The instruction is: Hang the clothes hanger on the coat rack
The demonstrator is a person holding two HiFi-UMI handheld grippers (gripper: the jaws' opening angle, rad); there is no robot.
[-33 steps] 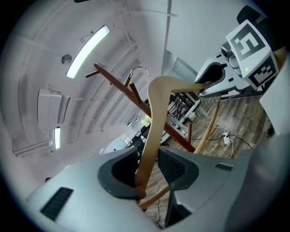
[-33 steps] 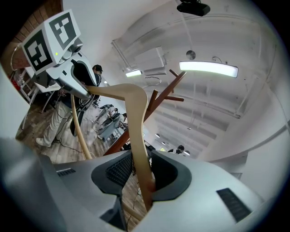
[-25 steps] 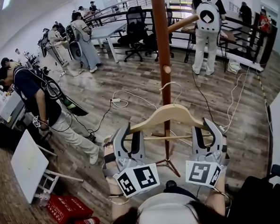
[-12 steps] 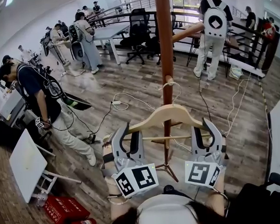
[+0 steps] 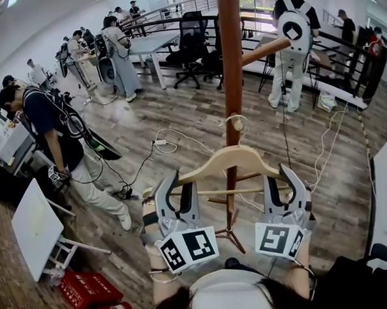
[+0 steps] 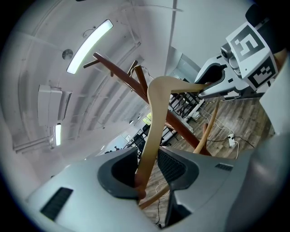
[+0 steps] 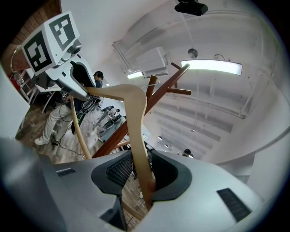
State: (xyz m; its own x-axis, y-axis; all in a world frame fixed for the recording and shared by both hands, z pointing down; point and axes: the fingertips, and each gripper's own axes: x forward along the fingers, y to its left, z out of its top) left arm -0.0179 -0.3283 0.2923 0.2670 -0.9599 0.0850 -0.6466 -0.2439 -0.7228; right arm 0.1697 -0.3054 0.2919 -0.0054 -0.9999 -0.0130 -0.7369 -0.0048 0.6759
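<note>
A pale wooden clothes hanger (image 5: 228,160) is held level in front of me, its wire hook (image 5: 234,120) looped around a short peg low on the brown coat rack pole (image 5: 230,63). My left gripper (image 5: 177,187) is shut on the hanger's left arm (image 6: 149,136). My right gripper (image 5: 281,181) is shut on its right arm (image 7: 139,140). Another peg (image 5: 265,50) sticks out to the right higher up the pole. Both gripper views show the rack's upper pegs (image 6: 106,63) (image 7: 174,79) against the ceiling.
The rack's tripod feet (image 5: 232,230) stand on the wood floor just ahead of me. Cables (image 5: 173,135) trail across the floor. A person (image 5: 62,142) stands at the left by a white board (image 5: 37,225); another (image 5: 290,43) stands behind the rack. Desks and office chairs (image 5: 187,43) are farther back.
The hanger and both grippers have stayed together while the view shifted slightly; the hook now sits on the low peg, a little higher against the pole than before.
</note>
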